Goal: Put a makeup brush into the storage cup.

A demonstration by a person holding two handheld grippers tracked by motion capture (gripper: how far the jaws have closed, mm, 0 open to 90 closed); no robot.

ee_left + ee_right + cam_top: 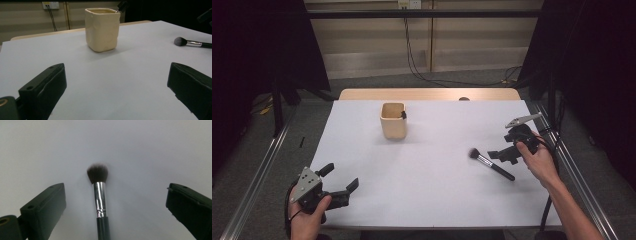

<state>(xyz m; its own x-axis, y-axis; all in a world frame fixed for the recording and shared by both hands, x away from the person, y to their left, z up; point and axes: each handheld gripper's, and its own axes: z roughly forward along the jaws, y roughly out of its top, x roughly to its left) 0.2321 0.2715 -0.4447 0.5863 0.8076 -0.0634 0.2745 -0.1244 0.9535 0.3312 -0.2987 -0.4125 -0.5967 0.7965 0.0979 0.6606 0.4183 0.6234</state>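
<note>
A cream square cup (393, 121) stands on the white table top, toward the far middle; in the left gripper view the cup (102, 30) is straight ahead, with a small dark item (122, 5) poking above its rim. A makeup brush (491, 165) with dark bristles, a silver ferrule and a black handle lies flat at the right. My right gripper (503, 157) is open just over the handle end; in its view the brush (100, 195) lies between the wide-apart jaws, untouched. My left gripper (341, 176) is open and empty at the near left corner.
A white sheet (432, 190) covers the table, with a strip of bare wood (427, 94) along the far edge. Metal rails (262, 170) run along both sides of the table. Cables (422, 75) lie on the floor beyond it.
</note>
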